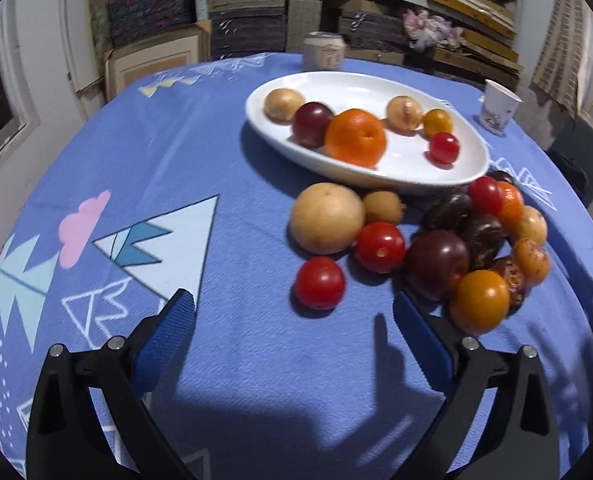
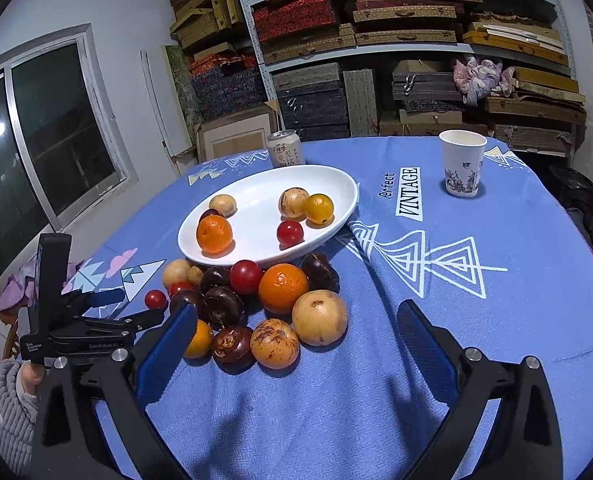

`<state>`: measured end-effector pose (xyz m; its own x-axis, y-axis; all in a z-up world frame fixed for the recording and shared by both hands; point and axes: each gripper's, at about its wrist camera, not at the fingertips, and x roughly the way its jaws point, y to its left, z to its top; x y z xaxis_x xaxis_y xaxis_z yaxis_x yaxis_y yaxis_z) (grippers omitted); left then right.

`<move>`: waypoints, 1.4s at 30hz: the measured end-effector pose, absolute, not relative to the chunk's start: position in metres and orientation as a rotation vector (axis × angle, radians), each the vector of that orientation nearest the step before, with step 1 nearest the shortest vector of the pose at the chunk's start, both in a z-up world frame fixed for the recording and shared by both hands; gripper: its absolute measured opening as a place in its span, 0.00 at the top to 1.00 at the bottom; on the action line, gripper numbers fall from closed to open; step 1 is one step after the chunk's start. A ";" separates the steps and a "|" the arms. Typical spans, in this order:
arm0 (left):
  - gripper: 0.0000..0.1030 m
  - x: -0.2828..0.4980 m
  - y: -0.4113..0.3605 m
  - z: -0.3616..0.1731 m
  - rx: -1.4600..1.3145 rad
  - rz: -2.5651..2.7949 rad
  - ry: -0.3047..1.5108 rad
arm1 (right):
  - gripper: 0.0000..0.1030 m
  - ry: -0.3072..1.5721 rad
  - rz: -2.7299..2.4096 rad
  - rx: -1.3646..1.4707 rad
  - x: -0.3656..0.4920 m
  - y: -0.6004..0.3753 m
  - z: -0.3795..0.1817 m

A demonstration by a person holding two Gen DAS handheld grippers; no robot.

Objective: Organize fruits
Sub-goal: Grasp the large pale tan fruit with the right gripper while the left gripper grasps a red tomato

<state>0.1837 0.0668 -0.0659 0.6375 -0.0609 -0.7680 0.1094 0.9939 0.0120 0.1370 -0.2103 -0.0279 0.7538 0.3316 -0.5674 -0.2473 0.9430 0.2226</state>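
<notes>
Both claws are spread wide and hold nothing. The left gripper [image 1: 294,308] hovers over the blue cloth [image 1: 136,152], near a red tomato [image 1: 319,283] at the left edge of the fruit pile [image 2: 256,308]. The right gripper [image 2: 296,320] hangs just near the pile, its left finger [image 2: 168,344] beside an orange fruit. Beyond the pile, the white dish [image 2: 336,208] holds six fruits, an orange [image 2: 214,234] among them. A paper cup [image 2: 462,168] stands far right, a can [image 2: 283,147] behind the dish.
</notes>
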 end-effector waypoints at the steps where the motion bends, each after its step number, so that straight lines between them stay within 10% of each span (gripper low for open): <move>1: 0.11 0.184 0.064 -0.066 0.068 -0.103 0.871 | 0.03 0.645 0.319 0.140 0.137 -0.210 -0.028; 4: 0.37 0.189 0.063 -0.072 0.058 -0.128 0.916 | 0.03 0.656 0.334 0.163 0.138 -0.210 -0.030; 15: 0.20 0.194 0.065 -0.074 0.024 -0.122 0.919 | 0.03 0.737 0.316 -0.004 0.144 -0.180 -0.052; 27: 0.14 0.194 0.053 -0.077 0.081 -0.136 0.932 | 0.33 0.848 0.429 0.039 0.165 -0.171 -0.074; 42: 0.14 0.195 0.055 -0.079 0.071 -0.139 0.940 | 0.34 0.828 0.239 0.035 0.202 -0.190 -0.074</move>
<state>0.1950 0.0545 -0.0785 0.5820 -0.0879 -0.8084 0.1501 0.9887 0.0005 0.2020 -0.1896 -0.0743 0.6508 0.2240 -0.7255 -0.1965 0.9726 0.1241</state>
